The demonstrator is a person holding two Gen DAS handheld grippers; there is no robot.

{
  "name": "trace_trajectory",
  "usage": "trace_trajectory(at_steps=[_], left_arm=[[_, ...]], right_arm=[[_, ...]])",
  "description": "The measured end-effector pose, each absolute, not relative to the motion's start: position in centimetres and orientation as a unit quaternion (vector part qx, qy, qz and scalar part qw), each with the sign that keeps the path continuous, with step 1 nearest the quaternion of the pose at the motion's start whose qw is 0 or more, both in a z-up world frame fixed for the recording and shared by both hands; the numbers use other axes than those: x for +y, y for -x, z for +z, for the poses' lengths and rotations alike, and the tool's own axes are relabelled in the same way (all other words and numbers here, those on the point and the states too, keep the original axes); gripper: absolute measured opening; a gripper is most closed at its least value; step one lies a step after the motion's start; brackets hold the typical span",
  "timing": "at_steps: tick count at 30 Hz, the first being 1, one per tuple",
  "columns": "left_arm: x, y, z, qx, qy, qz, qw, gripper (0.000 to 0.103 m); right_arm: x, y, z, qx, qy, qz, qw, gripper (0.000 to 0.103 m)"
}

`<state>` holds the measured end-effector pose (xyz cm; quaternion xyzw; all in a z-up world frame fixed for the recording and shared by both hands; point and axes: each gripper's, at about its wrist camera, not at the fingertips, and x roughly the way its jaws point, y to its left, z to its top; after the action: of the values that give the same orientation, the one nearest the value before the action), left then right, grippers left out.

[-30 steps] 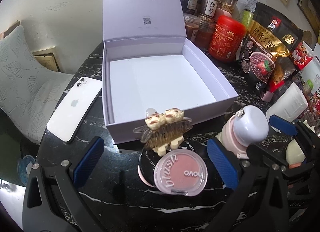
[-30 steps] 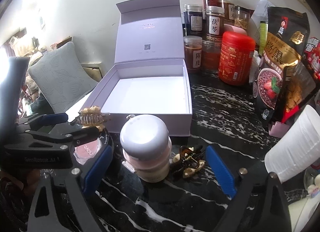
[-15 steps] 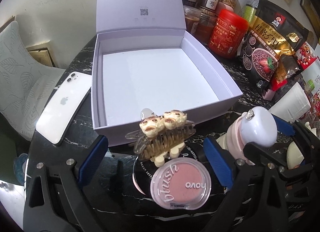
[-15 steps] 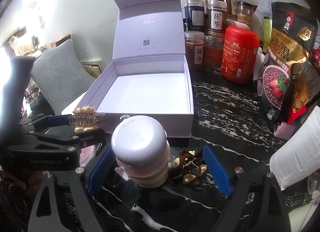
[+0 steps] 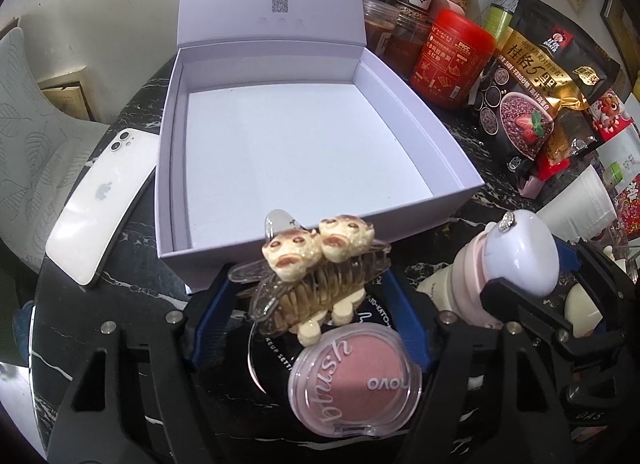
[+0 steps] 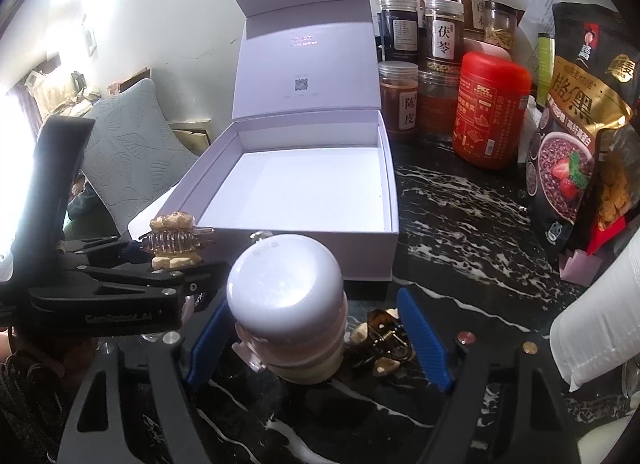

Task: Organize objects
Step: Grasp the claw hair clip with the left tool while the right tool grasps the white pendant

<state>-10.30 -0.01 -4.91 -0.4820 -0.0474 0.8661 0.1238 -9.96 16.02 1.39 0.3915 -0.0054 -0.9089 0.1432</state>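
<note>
An open, empty lilac gift box [image 5: 452, 168] [image 6: 360, 252] stands on the black marble table, lid upright. My left gripper [image 5: 308, 316] is closing around a brown hair claw clip with two cream figures [image 5: 316, 276] [image 6: 174, 242], which rests on a black compact [image 5: 272, 360] beside a pink blush compact [image 5: 354, 380]; contact is unclear. My right gripper [image 6: 316, 340] is open around a white and pink stacked jar [image 6: 288, 304] [image 5: 516, 260]. A second dark claw clip [image 6: 384, 340] lies between its fingers.
A white phone [image 5: 100, 204] lies left of the box. Jars [image 6: 440, 40], a red canister [image 6: 490, 108] [image 5: 452, 60] and snack bags [image 5: 536, 100] [image 6: 576, 112] crowd the back right. A white paper cup [image 5: 580, 204] lies at the right. A grey cushion [image 6: 128, 152] sits beyond the table's left edge.
My left gripper has moved forward and its fingers have narrowed around the claw clip. My right gripper has crept closer to the stacked jar, fingers still apart.
</note>
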Motion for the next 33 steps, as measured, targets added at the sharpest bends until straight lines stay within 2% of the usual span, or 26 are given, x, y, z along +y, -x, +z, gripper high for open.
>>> trace_trajectory(at_steps=[3, 11, 16, 33], left_arm=[[-0.1, 10.3, -4.9, -0.052, 0.482, 0.866, 0.125, 0.070], [0.0, 10.3, -4.5, -0.057, 0.474, 0.869, 0.132, 0.052], [-0.2, 10.2, -4.4, -0.059, 0.469, 0.871, 0.132, 0.050], [-0.5, 8.9, -2.5, -0.046, 0.439, 0.888, 0.131, 0.049]], right_arm=[[15.9, 10.0, 1.4, -0.005, -0.389, -0.909, 0.146, 0.077], [15.6, 10.0, 1.6, 0.005, -0.379, -0.913, 0.150, 0.062], [15.3, 9.9, 1.7, 0.014, -0.372, -0.915, 0.157, 0.052], [15.3, 9.2, 2.7, 0.022, -0.361, -0.920, 0.147, 0.052]])
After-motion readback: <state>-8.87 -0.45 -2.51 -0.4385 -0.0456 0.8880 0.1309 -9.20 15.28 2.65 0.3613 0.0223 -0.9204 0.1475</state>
